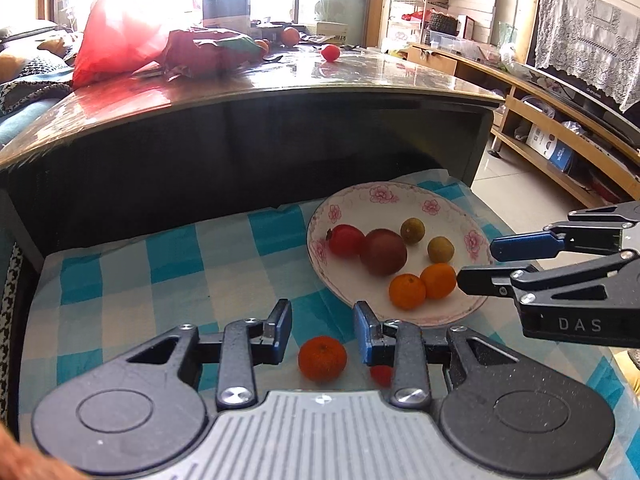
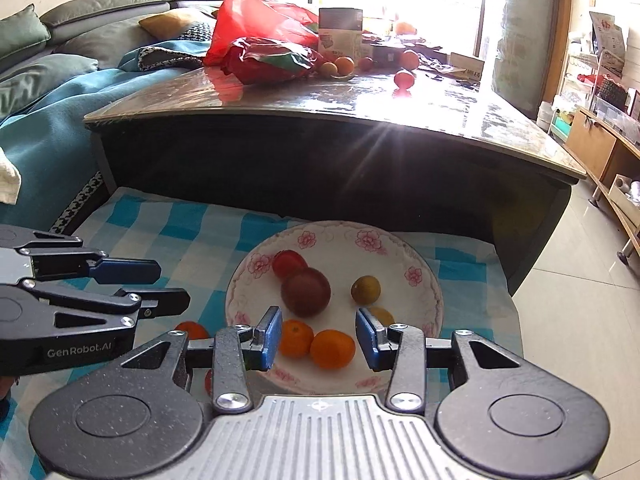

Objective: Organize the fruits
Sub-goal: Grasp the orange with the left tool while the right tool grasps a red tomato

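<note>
A white plate with pink flowers lies on a blue checked cloth. It holds a red tomato, a dark purple fruit, two small green-brown fruits, and two oranges. My left gripper is open above a loose orange on the cloth, with a small red fruit beside it. My right gripper is open and empty over the plate's near rim, above the two oranges.
A dark coffee table rises right behind the cloth, carrying red bags and more fruit. A sofa with a teal blanket stands left. A wooden TV bench and tiled floor are right.
</note>
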`<action>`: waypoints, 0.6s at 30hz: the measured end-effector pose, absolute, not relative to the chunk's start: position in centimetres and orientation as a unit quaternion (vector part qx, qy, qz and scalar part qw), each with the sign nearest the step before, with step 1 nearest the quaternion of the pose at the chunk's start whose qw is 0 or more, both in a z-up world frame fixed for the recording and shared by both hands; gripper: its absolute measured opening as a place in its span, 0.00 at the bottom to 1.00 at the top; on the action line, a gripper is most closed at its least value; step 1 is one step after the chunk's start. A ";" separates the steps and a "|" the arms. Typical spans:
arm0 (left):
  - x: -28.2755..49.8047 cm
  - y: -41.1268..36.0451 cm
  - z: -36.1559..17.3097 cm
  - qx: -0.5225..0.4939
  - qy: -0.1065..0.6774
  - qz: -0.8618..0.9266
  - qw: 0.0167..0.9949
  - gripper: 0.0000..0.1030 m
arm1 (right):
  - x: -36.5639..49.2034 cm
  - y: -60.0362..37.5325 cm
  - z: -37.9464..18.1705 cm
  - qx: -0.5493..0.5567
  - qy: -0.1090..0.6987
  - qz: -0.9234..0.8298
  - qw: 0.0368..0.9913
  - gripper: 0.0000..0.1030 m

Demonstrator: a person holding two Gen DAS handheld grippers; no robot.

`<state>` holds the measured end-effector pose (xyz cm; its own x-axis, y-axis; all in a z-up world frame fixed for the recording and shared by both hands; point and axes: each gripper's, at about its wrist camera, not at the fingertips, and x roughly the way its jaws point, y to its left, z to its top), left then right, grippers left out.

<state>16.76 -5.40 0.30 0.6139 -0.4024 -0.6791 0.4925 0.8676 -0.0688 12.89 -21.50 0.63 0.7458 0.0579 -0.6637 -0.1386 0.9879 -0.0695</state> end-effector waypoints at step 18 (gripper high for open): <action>17.0 -2.4 -2.5 0.081 0.397 -0.257 0.877 0.41 | 11.1 -17.2 -4.5 -0.028 0.394 0.091 0.914 0.34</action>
<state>17.00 -2.40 -2.49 0.5522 -0.3862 -0.7389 0.5156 0.8546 -0.0614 11.07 -17.23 -4.46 0.6723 0.1439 -0.7262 -0.1880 0.9820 0.0205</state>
